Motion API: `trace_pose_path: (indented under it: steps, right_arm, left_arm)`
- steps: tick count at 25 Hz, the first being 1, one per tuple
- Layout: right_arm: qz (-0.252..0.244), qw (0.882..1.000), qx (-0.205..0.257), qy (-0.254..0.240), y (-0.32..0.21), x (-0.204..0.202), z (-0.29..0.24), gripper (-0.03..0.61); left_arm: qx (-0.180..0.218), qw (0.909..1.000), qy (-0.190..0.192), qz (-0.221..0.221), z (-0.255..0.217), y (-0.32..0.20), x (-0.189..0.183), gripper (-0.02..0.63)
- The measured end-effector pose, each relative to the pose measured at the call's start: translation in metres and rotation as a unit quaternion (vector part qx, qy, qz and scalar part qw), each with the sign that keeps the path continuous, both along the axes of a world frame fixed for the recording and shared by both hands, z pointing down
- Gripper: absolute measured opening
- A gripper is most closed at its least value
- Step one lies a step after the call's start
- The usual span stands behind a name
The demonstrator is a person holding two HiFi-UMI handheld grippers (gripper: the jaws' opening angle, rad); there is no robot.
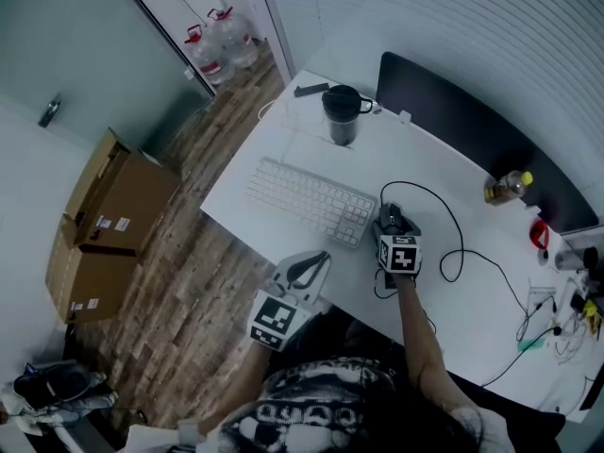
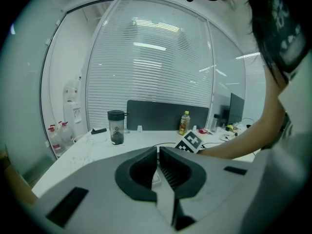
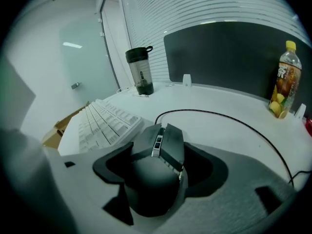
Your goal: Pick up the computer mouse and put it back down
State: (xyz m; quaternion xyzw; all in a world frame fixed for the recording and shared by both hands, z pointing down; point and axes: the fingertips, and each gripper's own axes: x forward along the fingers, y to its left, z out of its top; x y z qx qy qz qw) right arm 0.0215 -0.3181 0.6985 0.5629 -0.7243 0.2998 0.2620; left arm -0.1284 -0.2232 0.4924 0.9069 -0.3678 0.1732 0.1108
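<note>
I see a white keyboard point(image 1: 310, 200) on the desk point(image 1: 472, 319), a dark shaker cup point(image 1: 342, 113) beyond it, and a yellow-capped bottle point(image 1: 508, 187) by the divider point(image 1: 453, 121).

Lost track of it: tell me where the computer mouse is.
Right of centre in the head view, the computer mouse sits between the jaws of the right gripper, just right of the white keyboard on the desk.

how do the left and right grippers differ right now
The left gripper has its jaws shut on nothing; the right gripper holds the mouse. The left gripper is at the desk's near edge; the right gripper is over the desk beside the keyboard. Both carry a marker cube.
</note>
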Motion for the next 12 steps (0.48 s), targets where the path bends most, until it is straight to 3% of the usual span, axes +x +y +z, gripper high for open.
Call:
trace_pose_path:
  steps: [5, 12]
  right_arm:
    - [-0.005, 0.999, 0.009, 0.044, 0.001, -0.001, 0.004, 0.318]
    - [-0.003, 1.000, 0.015, 0.005, 0.006, -0.003, -0.005, 0.343]
  left_arm:
    - [0.006, 0.9999, 0.004, 0.013, -0.001, 0.000, 0.006, 0.014]
    - [0.016, 0.9993, 0.012, 0.032, -0.008, 0.003, 0.011, 0.014]
